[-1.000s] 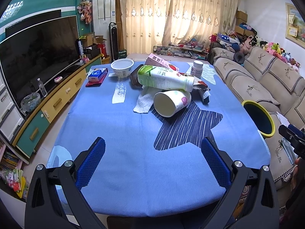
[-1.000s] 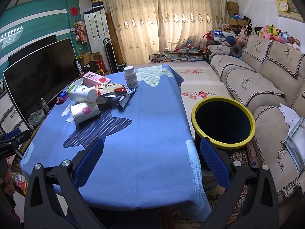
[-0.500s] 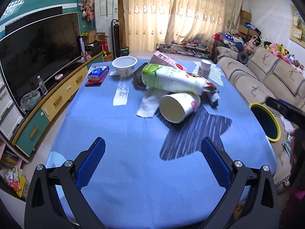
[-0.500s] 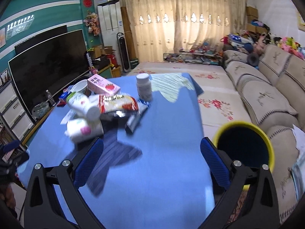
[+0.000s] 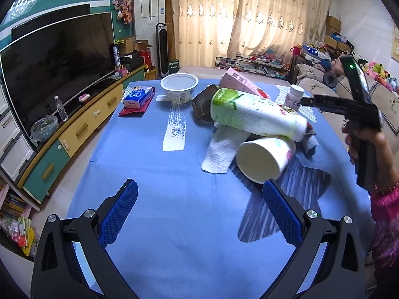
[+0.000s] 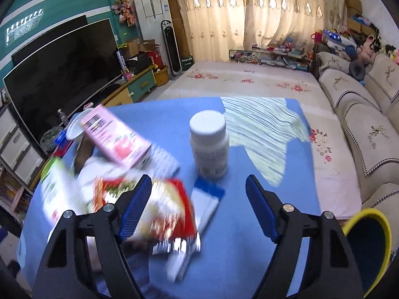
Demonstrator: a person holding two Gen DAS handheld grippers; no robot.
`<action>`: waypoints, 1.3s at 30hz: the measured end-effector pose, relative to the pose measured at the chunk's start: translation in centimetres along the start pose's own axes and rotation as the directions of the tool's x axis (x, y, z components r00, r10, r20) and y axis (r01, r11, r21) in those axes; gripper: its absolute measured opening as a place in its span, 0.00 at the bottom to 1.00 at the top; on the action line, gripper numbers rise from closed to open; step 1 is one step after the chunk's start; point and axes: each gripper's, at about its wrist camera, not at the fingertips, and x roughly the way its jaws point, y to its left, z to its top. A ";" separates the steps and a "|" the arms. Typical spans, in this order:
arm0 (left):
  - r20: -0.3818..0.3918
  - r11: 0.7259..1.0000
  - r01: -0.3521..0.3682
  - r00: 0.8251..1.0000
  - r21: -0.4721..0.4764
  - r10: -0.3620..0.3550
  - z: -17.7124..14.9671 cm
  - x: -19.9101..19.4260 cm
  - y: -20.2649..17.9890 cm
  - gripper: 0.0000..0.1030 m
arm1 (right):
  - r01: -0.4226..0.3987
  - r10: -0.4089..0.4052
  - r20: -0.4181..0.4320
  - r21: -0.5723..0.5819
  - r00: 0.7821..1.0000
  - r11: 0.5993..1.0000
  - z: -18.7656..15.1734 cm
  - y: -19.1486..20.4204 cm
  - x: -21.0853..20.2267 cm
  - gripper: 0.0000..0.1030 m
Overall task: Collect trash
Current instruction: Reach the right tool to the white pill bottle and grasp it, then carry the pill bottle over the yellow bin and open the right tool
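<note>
Left wrist view first: we see our left gripper (image 5: 199, 209) with its blue pads standing wide apart over the blue tablecloth (image 5: 159, 174), and nothing is between them. Ahead of it lies the heap of trash: a paper cup (image 5: 264, 159) on its side with its mouth toward us, a white and green bottle (image 5: 254, 114) lying across it, a paper towel (image 5: 219, 152) under both, and a pink carton (image 5: 239, 81) behind. A white bowl (image 5: 179, 88) stands farther back, apart from the heap. On the right edge a hand (image 5: 361, 142) carries the other tool. From the right wrist view, our right gripper (image 6: 198, 203) has just been closing a little, yet its jaws are still apart and hold nothing. Between and beyond them stands a white pill bottle (image 6: 209, 143), upright, and a red snack bag (image 6: 162, 209) lies by the left finger, blurred. The yellow-rimmed bin (image 6: 369, 246) is low at the right, beside the table.
</note>
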 end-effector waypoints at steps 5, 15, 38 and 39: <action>-0.015 1.000 0.006 1.000 -0.009 -0.006 0.7 2.1 0.7 0.96 | 0.034 -0.034 -0.021 0.001 0.999 0.999 2.0 -0.3 3.3 0.71; -0.048 0.999 0.029 0.998 -0.014 -0.029 0.4 4.3 1.0 0.96 | 0.057 -0.057 -0.060 0.002 0.997 0.998 3.5 0.2 6.5 0.45; -0.035 0.991 0.092 0.995 0.093 -0.089 -0.7 1.5 -5.1 0.96 | 0.288 -0.283 -0.058 0.281 0.957 0.915 -8.9 -19.5 -9.5 0.45; -0.038 0.990 0.096 0.995 0.100 -0.092 -0.7 1.5 -5.5 0.96 | 0.321 -0.306 -0.100 0.285 0.947 0.903 -10.2 -20.8 -8.9 0.45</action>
